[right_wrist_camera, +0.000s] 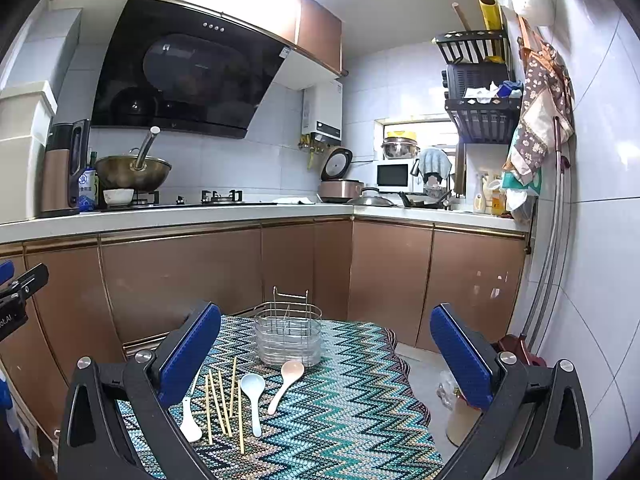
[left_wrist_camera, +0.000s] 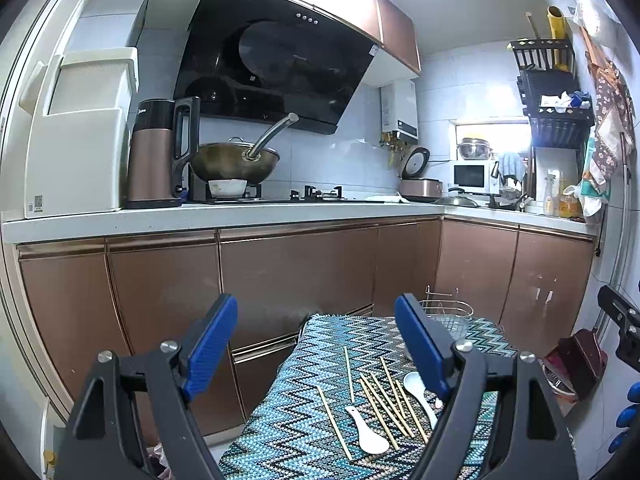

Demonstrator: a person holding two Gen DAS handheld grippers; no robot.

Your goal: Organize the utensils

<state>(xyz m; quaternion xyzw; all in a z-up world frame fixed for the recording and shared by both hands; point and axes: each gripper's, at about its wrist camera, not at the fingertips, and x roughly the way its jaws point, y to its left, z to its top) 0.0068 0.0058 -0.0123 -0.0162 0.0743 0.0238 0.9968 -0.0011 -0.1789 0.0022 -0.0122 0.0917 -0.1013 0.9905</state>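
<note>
A small table with a zigzag cloth (right_wrist_camera: pixel 340 408) carries several wooden chopsticks (right_wrist_camera: pixel 222 404), a white spoon (right_wrist_camera: pixel 188 420), a pale blue spoon (right_wrist_camera: pixel 254 396) and a pink spoon (right_wrist_camera: pixel 285 380). A wire utensil holder (right_wrist_camera: pixel 289 336) stands at the far side. My right gripper (right_wrist_camera: pixel 326 356) is open and empty above the near edge. My left gripper (left_wrist_camera: pixel 316 348) is open and empty, above the table's left side, where chopsticks (left_wrist_camera: pixel 384 400), the white spoon (left_wrist_camera: pixel 366 430) and the pale spoon (left_wrist_camera: pixel 418 390) lie. The holder (left_wrist_camera: pixel 448 318) is partly hidden behind its right finger.
Copper kitchen cabinets (right_wrist_camera: pixel 180 276) and a counter with a wok (right_wrist_camera: pixel 134 174) stand behind the table. A red stool (right_wrist_camera: pixel 520 350) and a white tiled wall (right_wrist_camera: pixel 592 280) are to the right. The other gripper's body (left_wrist_camera: pixel 624 328) shows at the right edge.
</note>
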